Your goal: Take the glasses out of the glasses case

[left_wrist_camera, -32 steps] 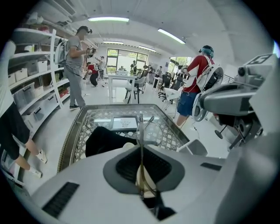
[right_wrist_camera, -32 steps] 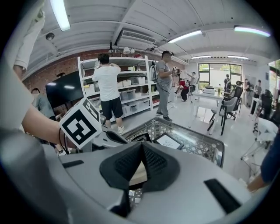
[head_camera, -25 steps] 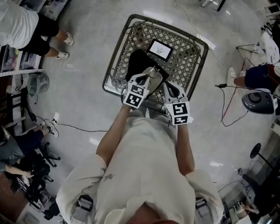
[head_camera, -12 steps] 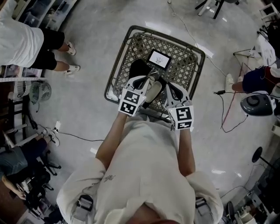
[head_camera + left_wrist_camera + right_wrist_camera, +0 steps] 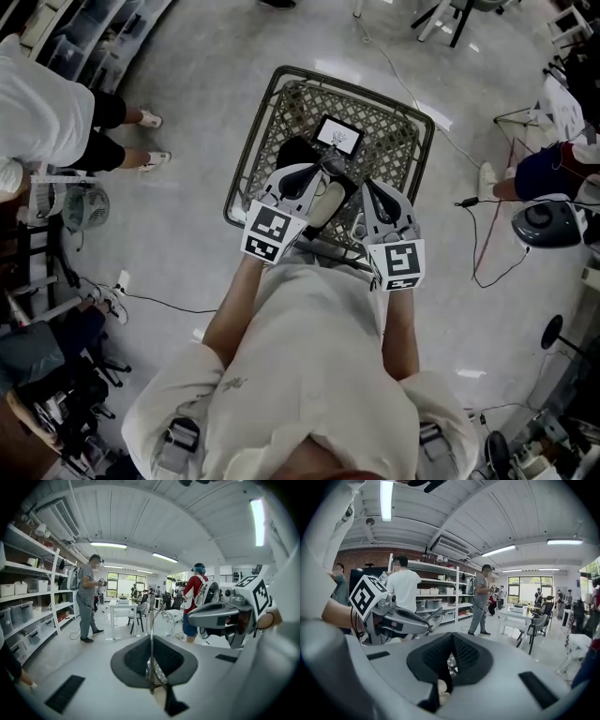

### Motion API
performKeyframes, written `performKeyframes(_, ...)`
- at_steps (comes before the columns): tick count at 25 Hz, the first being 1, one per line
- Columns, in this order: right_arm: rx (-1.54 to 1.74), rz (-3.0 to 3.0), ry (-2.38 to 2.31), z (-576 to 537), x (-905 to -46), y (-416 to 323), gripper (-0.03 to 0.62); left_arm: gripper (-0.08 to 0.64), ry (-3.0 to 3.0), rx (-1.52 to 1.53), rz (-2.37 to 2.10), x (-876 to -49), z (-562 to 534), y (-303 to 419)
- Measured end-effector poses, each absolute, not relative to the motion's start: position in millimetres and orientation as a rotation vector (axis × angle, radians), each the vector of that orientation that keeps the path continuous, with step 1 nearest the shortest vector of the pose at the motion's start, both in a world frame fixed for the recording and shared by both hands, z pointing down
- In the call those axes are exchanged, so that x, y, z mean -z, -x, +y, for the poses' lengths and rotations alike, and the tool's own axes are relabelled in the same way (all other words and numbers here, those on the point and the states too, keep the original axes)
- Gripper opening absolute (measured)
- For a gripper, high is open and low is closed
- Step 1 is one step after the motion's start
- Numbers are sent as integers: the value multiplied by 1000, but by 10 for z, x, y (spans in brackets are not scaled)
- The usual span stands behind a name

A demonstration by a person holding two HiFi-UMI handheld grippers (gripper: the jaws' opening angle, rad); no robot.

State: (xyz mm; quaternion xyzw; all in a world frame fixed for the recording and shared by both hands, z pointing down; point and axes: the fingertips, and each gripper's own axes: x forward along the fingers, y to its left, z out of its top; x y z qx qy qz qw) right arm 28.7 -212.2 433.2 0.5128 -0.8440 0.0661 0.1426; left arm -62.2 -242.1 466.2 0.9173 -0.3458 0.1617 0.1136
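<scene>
We hold both tools level over the near half of a wire mesh basket (image 5: 251, 141) that stands on a pale floor.

The left gripper (image 5: 322, 172) has its jaws drawn together on a thin metal part of the glasses (image 5: 151, 625). In the left gripper view that part runs upright between the dark pads, and a curved loop of the frame rises beyond the tips. The glasses are therefore up in the air at the tip of the left tongs, above the middle of the basket.

The right gripper (image 5: 451, 653) has its jaws set narrow, nearly meeting. A pale rounded thing sits low between them, close to the camera. It has the same colour as the glasses case (image 5: 327, 202), so we take it for a part of that case, though the view shows only a small piece.

From the head view the case is a pale oblong lying between the two grippers, just beside each. The grippers point towards the far edge of the basket, side by side and near one another.

Below them, a dark object (image 5: 292, 155) lies towards the left side of the basket. A small dark-framed panel (image 5: 338, 136) with a light face lies near the far edge.

A bystander in a white top (image 5: 37, 94) stands well off to the left.
</scene>
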Motion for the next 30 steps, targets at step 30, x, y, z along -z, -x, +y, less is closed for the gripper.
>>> performKeyframes(30,-60,-2484,-1443,-2040,-3977,-91,6,28,-2857,-305,-1016,-3989,-2268,706)
